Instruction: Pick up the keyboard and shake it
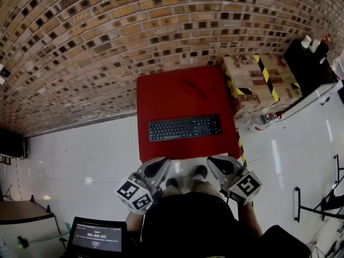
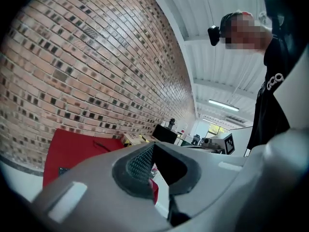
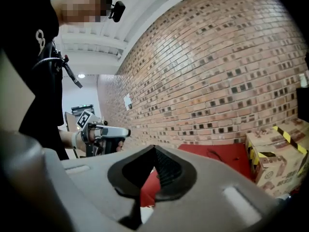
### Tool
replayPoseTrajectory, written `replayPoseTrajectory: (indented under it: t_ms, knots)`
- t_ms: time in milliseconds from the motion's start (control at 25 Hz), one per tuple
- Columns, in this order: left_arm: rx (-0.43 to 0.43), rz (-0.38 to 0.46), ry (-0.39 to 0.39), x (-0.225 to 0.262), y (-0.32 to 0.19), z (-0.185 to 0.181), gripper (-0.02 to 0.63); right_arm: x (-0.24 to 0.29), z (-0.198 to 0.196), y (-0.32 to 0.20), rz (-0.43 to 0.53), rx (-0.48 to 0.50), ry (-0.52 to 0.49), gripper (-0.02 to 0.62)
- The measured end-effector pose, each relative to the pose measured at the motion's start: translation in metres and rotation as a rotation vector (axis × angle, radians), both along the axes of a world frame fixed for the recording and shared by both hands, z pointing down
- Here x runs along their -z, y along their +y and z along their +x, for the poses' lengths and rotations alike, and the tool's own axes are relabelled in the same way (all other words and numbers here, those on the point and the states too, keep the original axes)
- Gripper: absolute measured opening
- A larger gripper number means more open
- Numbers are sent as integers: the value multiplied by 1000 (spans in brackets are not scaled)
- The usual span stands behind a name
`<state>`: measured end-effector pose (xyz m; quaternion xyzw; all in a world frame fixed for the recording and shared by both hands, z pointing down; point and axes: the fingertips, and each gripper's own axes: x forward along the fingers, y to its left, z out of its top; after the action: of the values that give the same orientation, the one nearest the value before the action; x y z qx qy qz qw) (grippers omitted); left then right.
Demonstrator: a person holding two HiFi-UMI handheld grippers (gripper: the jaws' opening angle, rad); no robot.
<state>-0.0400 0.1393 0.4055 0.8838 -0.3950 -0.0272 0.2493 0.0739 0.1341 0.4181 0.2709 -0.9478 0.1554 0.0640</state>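
Note:
A black keyboard (image 1: 184, 127) lies flat near the front edge of a red table (image 1: 161, 93) that stands against a brick wall. Both grippers are held low in front of the person's body, short of the table's front edge and apart from the keyboard. My left gripper (image 1: 164, 163) points at the table from the left, jaws shut and empty (image 2: 153, 146). My right gripper (image 1: 213, 162) mirrors it on the right, also shut with nothing between its jaws (image 3: 154, 151). In the left gripper view only a dark corner of the keyboard (image 2: 63, 170) shows past the gripper body.
A cardboard box with yellow-black tape (image 1: 260, 82) stands right of the table, with a plastic bottle (image 1: 263, 121) at its foot. A black-topped white unit (image 1: 312, 69) is farther right. A thin dark cable (image 1: 193, 88) lies on the red top. A screen (image 1: 97, 238) sits at the lower left.

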Motion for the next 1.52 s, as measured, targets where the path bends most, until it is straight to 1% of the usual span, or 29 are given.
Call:
replayPoseTrajectory:
  t_ms: [120,240,440,600,680,840,960,1080,1160,1280,1320,1440,1520]
  knots:
    - [33,-9,-43,2,-8,11,15,-7,6,-10,-11,60,-5,-9]
    - [64,-29,-60,-5,-8,13,15,-20,7,-15,-32,117,3,-9]
    - [110,-75,-72,-20,-14,2,15,-44,12,-26,-79,138,13,-9]
    - [113,-103,-59,-43,-24,-12,17,-57,12,-36,-109,161,38,-9]
    - [116,-129,-62,-57,-29,-23,16,-62,16,-41,-124,150,65,-9]
    - [126,-180,-71,-79,-42,-47,17,-66,20,-60,-134,80,99,-9]
    - [130,-202,-50,-90,-53,-63,17,-63,8,-73,-126,60,125,-8]
    - [130,-204,-30,-94,-63,-77,17,-66,-12,-81,-117,71,153,-9]
    - [128,-207,-16,-97,-71,-86,17,-65,-26,-89,-133,66,141,-9]
    - [117,-222,-8,-105,-82,-98,17,-51,-43,-107,-182,11,51,-9]
    - [111,-228,-4,-108,-85,-101,17,-51,-46,-111,-183,-3,44,-9]
    - [90,-236,-3,-114,-94,-106,17,-65,-56,-113,-166,6,104,-9]
    - [78,-241,-8,-117,-95,-106,17,-74,-58,-109,-178,12,126,-9]
